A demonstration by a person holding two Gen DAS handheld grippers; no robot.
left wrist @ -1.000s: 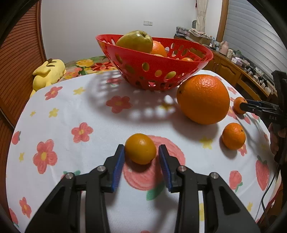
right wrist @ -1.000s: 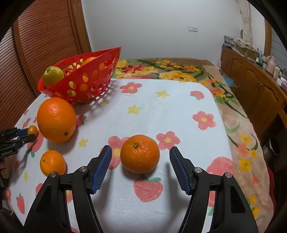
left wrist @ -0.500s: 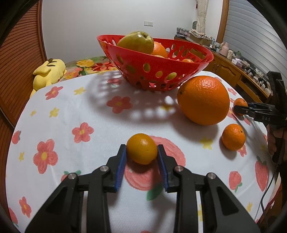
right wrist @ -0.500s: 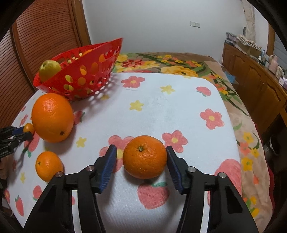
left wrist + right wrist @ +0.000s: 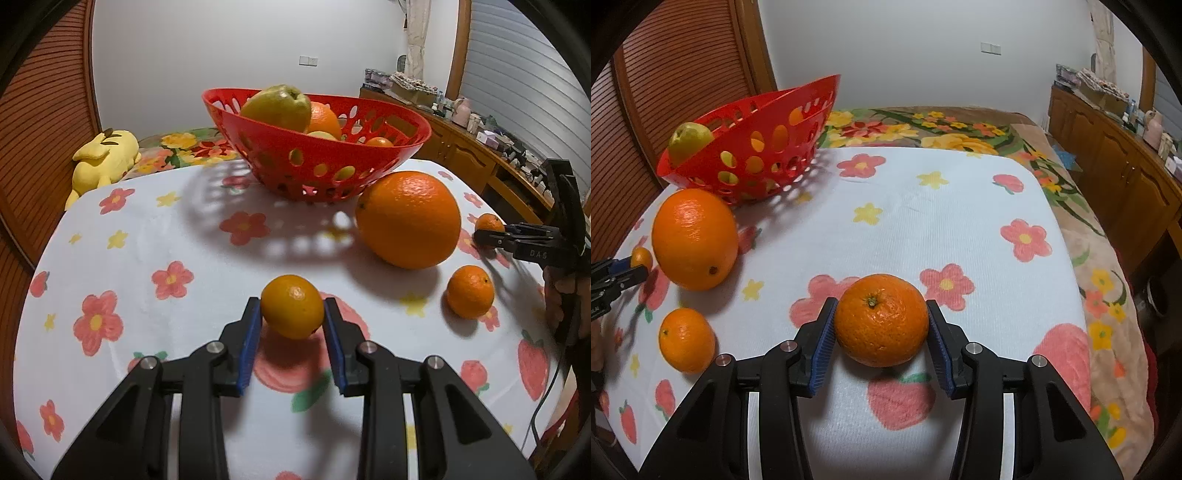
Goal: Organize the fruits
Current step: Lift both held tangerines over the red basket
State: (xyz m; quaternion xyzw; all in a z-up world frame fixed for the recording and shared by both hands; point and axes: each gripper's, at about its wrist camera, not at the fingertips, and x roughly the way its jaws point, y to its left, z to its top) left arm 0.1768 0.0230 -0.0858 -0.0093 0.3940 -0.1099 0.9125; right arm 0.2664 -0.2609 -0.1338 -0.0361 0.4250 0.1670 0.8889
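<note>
My left gripper [image 5: 292,320] is shut on a small yellow-orange citrus [image 5: 292,306] and holds it just above the flowered tablecloth. My right gripper [image 5: 881,328] is shut on a medium orange [image 5: 881,319], lifted a little off the cloth. A red perforated basket [image 5: 369,155] at the back holds a green-yellow pear [image 5: 277,107] and oranges; it also shows in the right wrist view [image 5: 713,162]. A big orange [image 5: 408,219] and a small mandarin [image 5: 470,291] lie on the cloth between the grippers.
A yellow plush toy [image 5: 103,158] lies off the table's back left. A wooden cabinet [image 5: 1126,173] with clutter runs along the right wall. A flowered blanket [image 5: 923,125] lies behind the table. The other gripper [image 5: 524,240] reaches in from the right.
Both grippers have closed on their fruits and lifted them slightly off the cloth; shadows now show beneath each fruit.
</note>
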